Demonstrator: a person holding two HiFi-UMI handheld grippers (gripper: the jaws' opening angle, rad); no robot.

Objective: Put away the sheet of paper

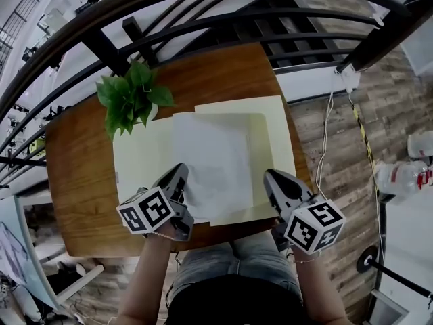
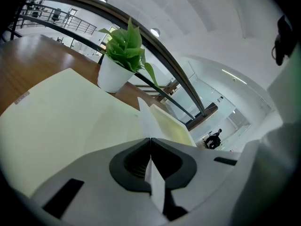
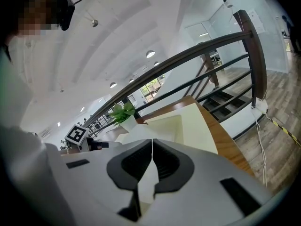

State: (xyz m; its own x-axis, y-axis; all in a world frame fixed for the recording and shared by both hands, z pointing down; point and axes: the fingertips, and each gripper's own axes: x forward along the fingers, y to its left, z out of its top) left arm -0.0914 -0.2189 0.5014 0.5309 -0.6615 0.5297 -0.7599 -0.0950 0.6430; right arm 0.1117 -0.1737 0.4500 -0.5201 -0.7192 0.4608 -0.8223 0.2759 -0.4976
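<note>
My left tongs [image 1: 178,176] and right tongs [image 1: 272,179] are both pressed together on the near edge of the sheet of paper [image 1: 213,158], one towards each corner. The sheet hangs between them over the open cream folder [image 1: 270,124], which lies spread on the wooden worktop [image 1: 81,181] beside a potted plant [image 1: 128,100]. I judge the task about half done: the sheet is gripped and positioned over the folder, but it is not yet laid flat and released, and the folder is not yet closed.

Wood table [image 1: 81,175], dark curved railing [image 1: 203,19], plank floor [image 1: 392,114].
</note>
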